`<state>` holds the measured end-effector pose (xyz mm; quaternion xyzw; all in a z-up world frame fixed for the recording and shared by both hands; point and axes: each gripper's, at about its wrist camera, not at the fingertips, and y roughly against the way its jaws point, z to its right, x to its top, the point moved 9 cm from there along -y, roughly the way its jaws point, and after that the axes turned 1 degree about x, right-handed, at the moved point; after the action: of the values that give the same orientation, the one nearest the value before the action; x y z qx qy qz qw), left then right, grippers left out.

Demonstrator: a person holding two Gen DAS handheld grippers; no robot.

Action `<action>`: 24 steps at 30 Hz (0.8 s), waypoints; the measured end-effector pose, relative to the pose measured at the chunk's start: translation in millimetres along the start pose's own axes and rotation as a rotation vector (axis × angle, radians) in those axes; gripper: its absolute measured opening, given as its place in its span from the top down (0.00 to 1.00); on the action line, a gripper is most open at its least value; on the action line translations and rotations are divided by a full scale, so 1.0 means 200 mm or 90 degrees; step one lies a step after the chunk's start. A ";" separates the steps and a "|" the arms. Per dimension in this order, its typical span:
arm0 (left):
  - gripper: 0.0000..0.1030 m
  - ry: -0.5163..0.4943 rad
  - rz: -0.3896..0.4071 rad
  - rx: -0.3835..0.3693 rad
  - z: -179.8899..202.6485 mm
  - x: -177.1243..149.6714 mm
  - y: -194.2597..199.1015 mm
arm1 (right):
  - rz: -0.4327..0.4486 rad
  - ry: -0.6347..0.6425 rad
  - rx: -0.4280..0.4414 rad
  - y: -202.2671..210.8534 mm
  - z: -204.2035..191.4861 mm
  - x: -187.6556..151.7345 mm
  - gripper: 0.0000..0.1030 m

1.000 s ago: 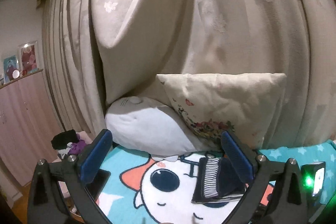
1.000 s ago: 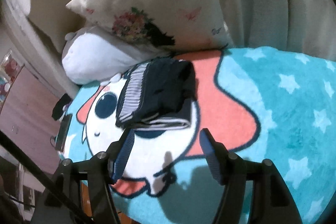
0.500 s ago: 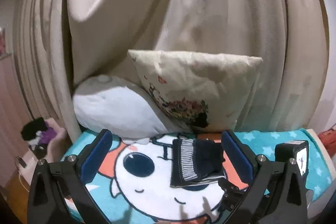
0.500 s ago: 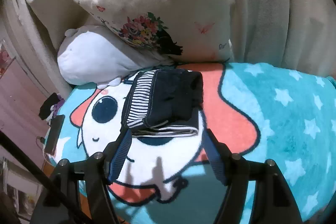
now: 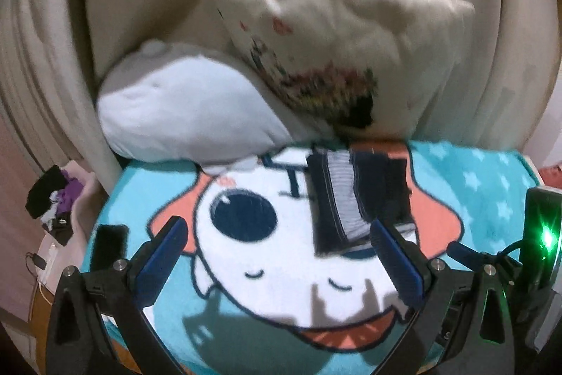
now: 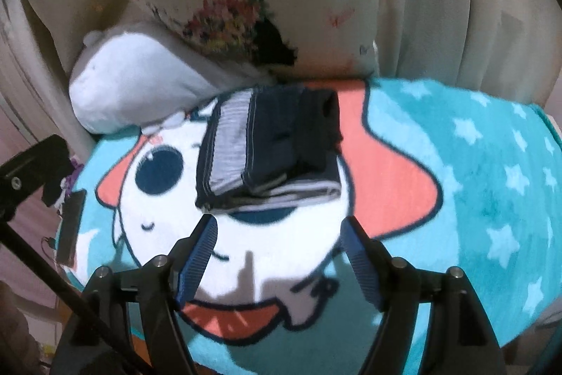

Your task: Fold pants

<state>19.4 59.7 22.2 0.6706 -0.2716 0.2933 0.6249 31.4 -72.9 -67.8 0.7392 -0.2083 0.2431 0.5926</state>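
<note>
The pants (image 6: 270, 146) lie folded into a compact dark navy bundle with a grey striped panel on its left, on the cartoon-face blanket (image 6: 474, 185). They also show in the left wrist view (image 5: 354, 195), right of centre. My left gripper (image 5: 277, 234) is open and empty, hovering above the blanket, short of the bundle. My right gripper (image 6: 279, 234) is open and empty, just in front of the bundle's near edge, apart from it.
A floral cream pillow (image 5: 333, 58) and a white plush cushion (image 5: 182, 118) lean on the beige curtain (image 5: 105, 23) behind the pants. A black phone (image 5: 107, 245) lies at the blanket's left edge. Dark clutter (image 5: 49, 199) sits on a stand left of the bed.
Both grippers have tilted down and drawn closer to the blanket, so the folded pants sit lower and larger in view. The pants have not moved. Both grippers stay open.
</note>
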 end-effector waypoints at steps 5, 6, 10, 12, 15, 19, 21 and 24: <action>0.00 -0.013 -0.057 -0.043 0.03 -0.09 -0.11 | -0.018 -0.011 -0.023 -0.03 0.00 -0.05 0.25; 0.00 -0.014 -0.069 -0.051 0.04 -0.10 -0.14 | -0.021 -0.013 -0.027 -0.04 0.00 -0.06 0.25; 0.00 -0.010 -0.110 -0.080 0.05 -0.15 -0.20 | -0.030 -0.015 -0.041 -0.05 -0.01 -0.07 0.25; 0.00 -0.004 -0.127 -0.091 0.05 -0.17 -0.23 | -0.032 -0.012 -0.048 -0.06 -0.02 -0.07 0.25; 0.00 0.004 -0.146 -0.098 0.03 -0.19 -0.26 | -0.037 -0.005 -0.057 -0.07 -0.04 -0.07 0.24; 0.00 0.014 -0.165 -0.103 0.01 -0.22 -0.31 | -0.047 0.006 -0.064 -0.09 -0.07 -0.08 0.24; 0.00 0.017 -0.170 -0.103 -0.01 -0.22 -0.32 | -0.049 0.009 -0.066 -0.10 -0.08 -0.08 0.24; 0.00 0.022 -0.173 -0.102 -0.03 -0.23 -0.33 | -0.052 0.015 -0.069 -0.11 -0.10 -0.08 0.24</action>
<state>36.9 70.4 -55.5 0.6441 -0.1902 0.1945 0.7149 29.2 -48.8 -90.9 0.7109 -0.1837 0.2154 0.6439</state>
